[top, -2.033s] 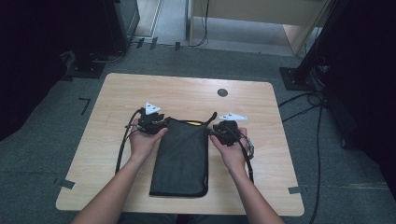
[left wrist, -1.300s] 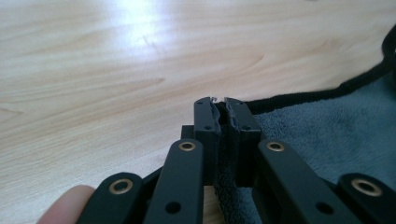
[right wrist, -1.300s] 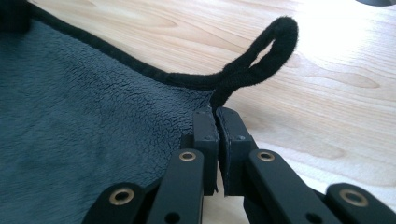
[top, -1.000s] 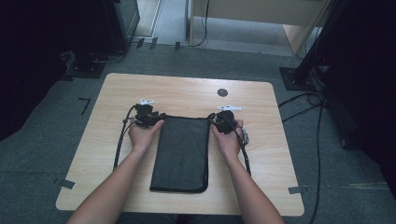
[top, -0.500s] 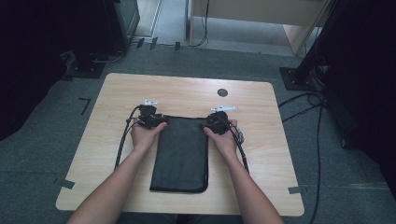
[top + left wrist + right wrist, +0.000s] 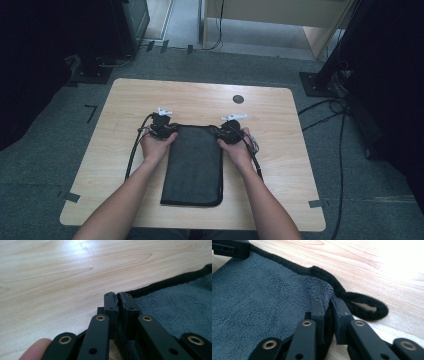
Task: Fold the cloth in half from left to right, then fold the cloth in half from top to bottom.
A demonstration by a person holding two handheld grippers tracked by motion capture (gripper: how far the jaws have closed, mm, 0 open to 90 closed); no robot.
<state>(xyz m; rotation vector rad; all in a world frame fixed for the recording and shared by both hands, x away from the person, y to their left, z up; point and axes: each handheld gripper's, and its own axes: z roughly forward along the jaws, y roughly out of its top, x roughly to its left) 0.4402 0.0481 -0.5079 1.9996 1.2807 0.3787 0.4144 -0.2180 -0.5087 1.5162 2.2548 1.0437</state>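
High view: we have a dark towel (image 6: 194, 165) lying flat on the counter (image 6: 280, 150), folded into a long narrow strip that runs from the middle of the counter toward our edge. Our left gripper (image 6: 161, 126) sits at its far left corner and our right gripper (image 6: 231, 129) at its far right corner, both hands low on the cloth. The strip looks smooth and its edges fairly straight, so we judge a lengthwise fold done and laid down. What seems left is at least one more fold, bringing the far end toward the near end, and the letting go

Left gripper view: our jaws are clenched, the pads pressed together with the towel's corner (image 6: 130, 302) caught between them, right at the counter surface. The bound hem (image 6: 175, 281) runs away to the right and lies flat on the wood, with no slack or lift that we can see

Right gripper view: our jaws are closed on the other far corner of the towel (image 6: 262, 307), fabric bunched between the pads. A hanging loop (image 6: 364, 306) sticks out just beyond the jaws and rests on the counter. Far off at the top left we see the left gripper (image 6: 232, 248) at its own corner. Both corners are held, so we judge we are placed to start the next fold rather than finished
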